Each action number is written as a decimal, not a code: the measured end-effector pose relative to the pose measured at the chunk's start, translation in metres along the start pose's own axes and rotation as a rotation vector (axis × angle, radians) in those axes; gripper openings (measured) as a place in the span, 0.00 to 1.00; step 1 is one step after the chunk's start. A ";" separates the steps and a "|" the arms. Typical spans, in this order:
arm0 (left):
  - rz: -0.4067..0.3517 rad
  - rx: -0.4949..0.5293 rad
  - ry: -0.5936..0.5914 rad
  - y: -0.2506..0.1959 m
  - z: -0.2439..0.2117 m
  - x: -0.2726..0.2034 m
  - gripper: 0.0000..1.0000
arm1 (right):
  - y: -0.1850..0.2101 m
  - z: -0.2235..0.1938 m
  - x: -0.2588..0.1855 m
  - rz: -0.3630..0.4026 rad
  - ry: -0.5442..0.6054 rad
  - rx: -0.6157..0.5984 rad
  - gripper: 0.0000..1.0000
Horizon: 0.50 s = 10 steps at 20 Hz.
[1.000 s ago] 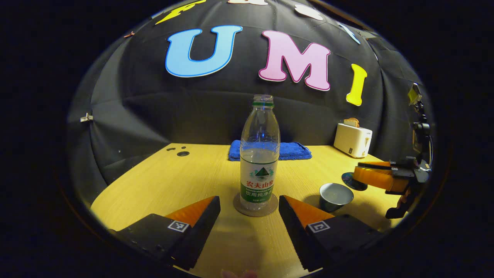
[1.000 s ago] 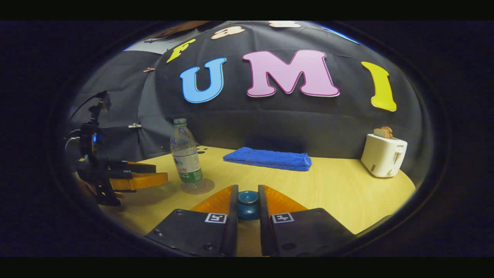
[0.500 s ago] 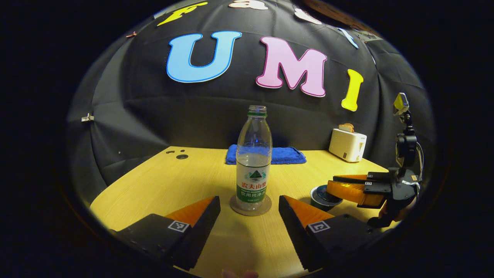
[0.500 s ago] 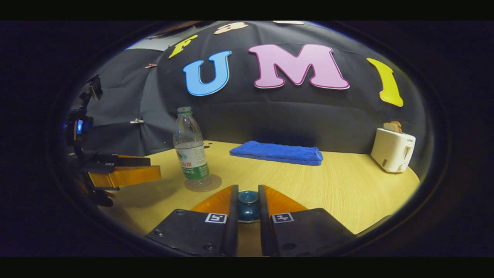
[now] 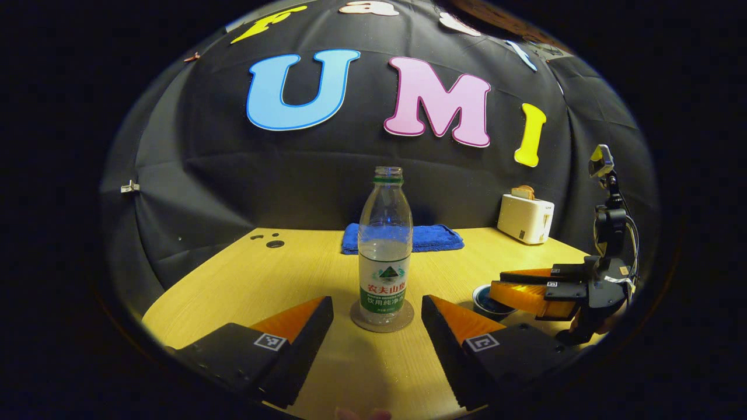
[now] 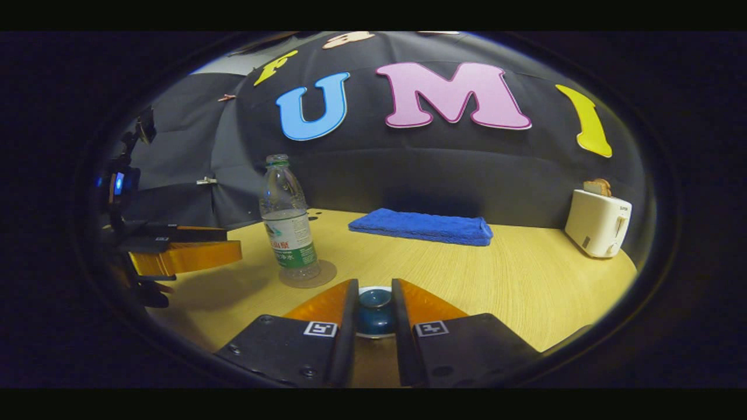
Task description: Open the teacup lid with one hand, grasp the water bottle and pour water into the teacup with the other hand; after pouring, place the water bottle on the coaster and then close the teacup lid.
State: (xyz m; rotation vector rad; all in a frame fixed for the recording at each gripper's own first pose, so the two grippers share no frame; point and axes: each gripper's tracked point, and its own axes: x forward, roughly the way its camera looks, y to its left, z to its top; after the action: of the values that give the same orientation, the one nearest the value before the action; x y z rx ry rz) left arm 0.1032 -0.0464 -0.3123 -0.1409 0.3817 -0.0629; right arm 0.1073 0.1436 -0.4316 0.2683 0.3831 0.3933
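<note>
one bottle [image 5: 384,245], one coaster [image 5: 382,318], one towel [image 5: 435,238]

Wooden table [image 5: 280,274]: coaster [image 5: 382,318] (under bottle [image 5: 383,251]), blue towel [image 6: 423,226], toaster [image 6: 598,221], teacup [image 5: 485,298].

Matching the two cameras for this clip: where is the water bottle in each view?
Left gripper view: water bottle at centre, upright on its coaster, ahead of the open fingers.
Right gripper view: left of centre, on the coaster.
Shared landmark: the blue towel behind it.
</note>
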 end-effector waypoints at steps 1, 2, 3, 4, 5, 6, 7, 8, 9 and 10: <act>-0.001 -0.004 0.002 0.001 0.000 -0.001 0.95 | 0.000 0.000 0.001 -0.002 0.000 0.001 0.34; 0.001 -0.008 0.003 0.001 -0.002 -0.002 0.95 | -0.001 0.000 0.002 -0.004 -0.001 0.001 0.31; 0.004 -0.011 0.001 0.002 -0.001 -0.002 0.95 | -0.001 0.000 0.002 -0.004 0.000 0.003 0.31; 0.007 -0.012 -0.001 0.003 -0.001 -0.003 0.95 | 0.001 0.001 0.001 -0.003 0.000 0.006 0.31; 0.009 -0.011 -0.003 0.004 0.001 -0.004 0.96 | 0.001 0.001 0.000 -0.004 0.001 0.008 0.35; 0.011 -0.008 -0.006 0.004 0.000 -0.006 0.95 | 0.002 0.003 -0.002 -0.005 -0.002 0.006 0.43; 0.014 -0.004 -0.007 0.005 0.002 -0.007 0.96 | 0.003 0.008 -0.006 -0.006 -0.014 0.000 0.46; 0.016 -0.004 -0.010 0.004 0.003 -0.008 0.95 | 0.004 0.015 -0.011 -0.005 -0.035 -0.004 0.57; 0.016 -0.006 -0.011 0.003 0.005 -0.010 0.95 | 0.005 0.025 -0.017 -0.006 -0.059 -0.009 0.61; 0.018 -0.011 -0.011 0.002 0.007 -0.013 0.95 | 0.005 0.036 -0.024 -0.009 -0.090 -0.014 0.72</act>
State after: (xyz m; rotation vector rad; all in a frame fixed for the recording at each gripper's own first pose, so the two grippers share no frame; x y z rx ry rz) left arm 0.0939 -0.0425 -0.3015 -0.1488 0.3725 -0.0421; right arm 0.1003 0.1315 -0.3901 0.2692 0.2934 0.3732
